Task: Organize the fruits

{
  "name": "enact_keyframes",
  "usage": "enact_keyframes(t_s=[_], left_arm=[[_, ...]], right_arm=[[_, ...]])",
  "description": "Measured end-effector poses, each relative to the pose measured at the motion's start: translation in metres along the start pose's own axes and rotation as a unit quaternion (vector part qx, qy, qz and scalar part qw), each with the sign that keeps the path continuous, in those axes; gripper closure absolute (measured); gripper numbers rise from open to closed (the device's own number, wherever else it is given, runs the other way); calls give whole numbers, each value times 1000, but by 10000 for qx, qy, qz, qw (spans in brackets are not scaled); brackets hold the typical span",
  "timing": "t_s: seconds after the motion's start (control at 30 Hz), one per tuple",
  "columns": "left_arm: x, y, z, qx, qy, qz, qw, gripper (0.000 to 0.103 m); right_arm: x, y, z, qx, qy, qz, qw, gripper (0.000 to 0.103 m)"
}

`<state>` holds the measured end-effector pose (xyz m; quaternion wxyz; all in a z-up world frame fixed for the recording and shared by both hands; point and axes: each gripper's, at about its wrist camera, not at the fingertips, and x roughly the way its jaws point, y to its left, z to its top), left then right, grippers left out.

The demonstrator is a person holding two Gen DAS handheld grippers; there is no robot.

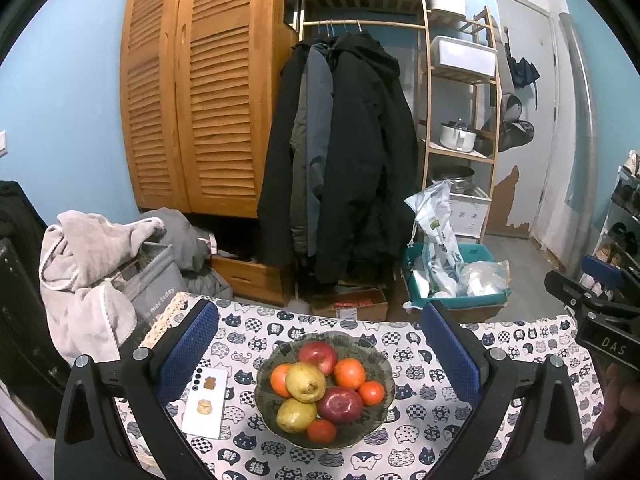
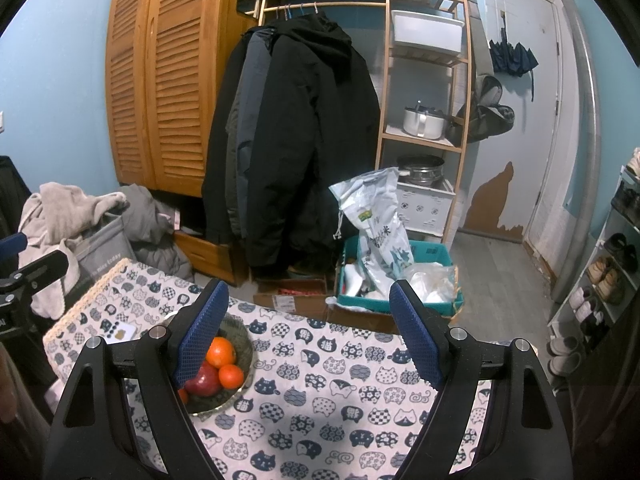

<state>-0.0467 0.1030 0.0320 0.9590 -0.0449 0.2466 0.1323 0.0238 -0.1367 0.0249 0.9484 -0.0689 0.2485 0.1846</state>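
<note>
Both tongs stand released with nothing between their blue pads. Left gripper (image 1: 320, 344) hangs over the tabletop with its jaws spread wide, and from its camera the bowl (image 1: 267, 394) sits framed in the gap between them, untouched. Right gripper (image 2: 309, 330) is likewise spread, over bare patterned cloth, and grasps nothing.

Starting at the left edge of the tabletop, a heap of pale and grey clothing (image 1: 86, 276) lies over a grey fabric bin just beyond the table. A white phone (image 1: 206, 402) with stickers on its back lies flat on the cat-print tablecloth (image 1: 416, 384), just beside the bowl's left rim and not touching it. The bowl is dark, with a scalloped rim, and it stands between the phone and the middle of the table. It holds the fruits in a pile: two yellow pears (image 1: 305, 382), two red apples (image 1: 318, 354) and four oranges (image 1: 349, 373), all touching one another. One pear lies on top near the centre, the other at the bowl's near left side.

From the right wrist view, the bowl stands at the left of the tabletop, partly hidden behind the left pad. To the right of it the cloth carries nothing up to the right edge.
</note>
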Motion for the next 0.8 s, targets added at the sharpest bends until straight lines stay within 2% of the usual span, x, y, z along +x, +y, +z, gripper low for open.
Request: enact_keyframes(t_s=[0.8], left_arm=[[-1,-8,0,-38,50,-65,10000,1]], right_arm=[[0,1,-1,-11,-5,-1,10000,21]])
